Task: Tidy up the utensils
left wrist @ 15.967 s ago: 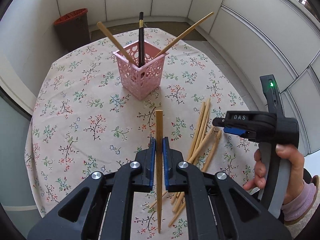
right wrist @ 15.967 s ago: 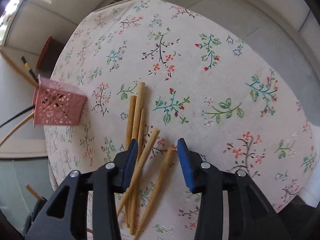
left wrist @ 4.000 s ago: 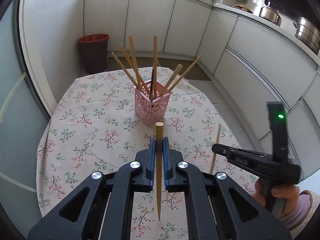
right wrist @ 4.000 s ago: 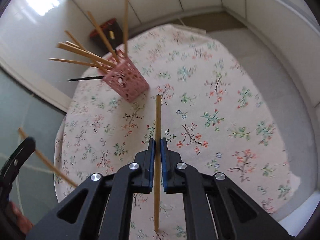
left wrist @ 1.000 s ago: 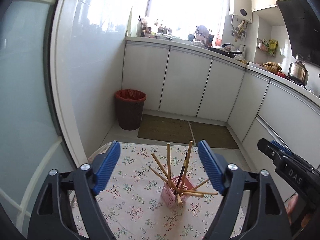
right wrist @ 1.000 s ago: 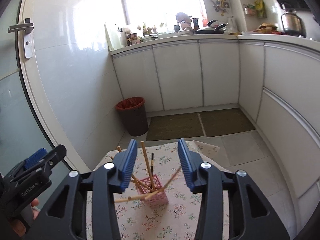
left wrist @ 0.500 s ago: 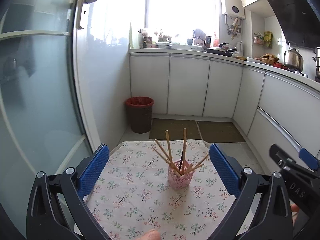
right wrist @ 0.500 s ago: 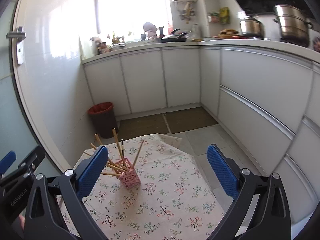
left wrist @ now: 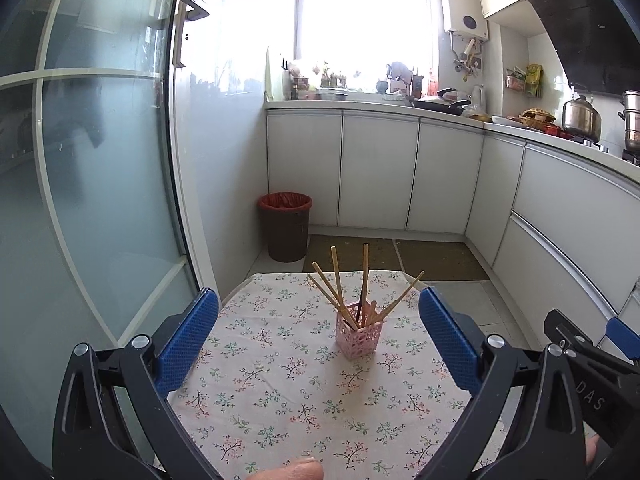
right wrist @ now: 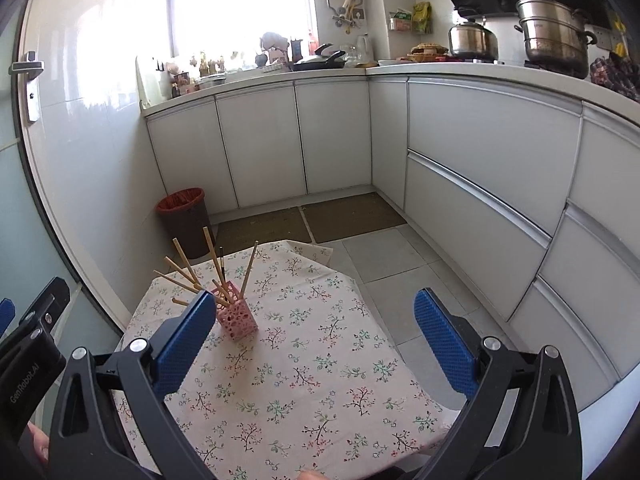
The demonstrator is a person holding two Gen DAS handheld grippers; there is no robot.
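On the bench covered by a floral cloth (left wrist: 280, 380), the pink perforated plastic holder (left wrist: 357, 335) stands upright with the wooden chopsticks (left wrist: 336, 284) fanned out inside it. Your left tool (left wrist: 318, 340) and right tool (right wrist: 312, 340) have just been opening; both now stand wide apart, nothing between the blue pads (left wrist: 186, 344), well back from the holder.

Chopsticks (left wrist: 338, 286) stand in a holder (left wrist: 357, 338) on the table (left wrist: 280, 392), bin (left wrist: 285, 226) behind
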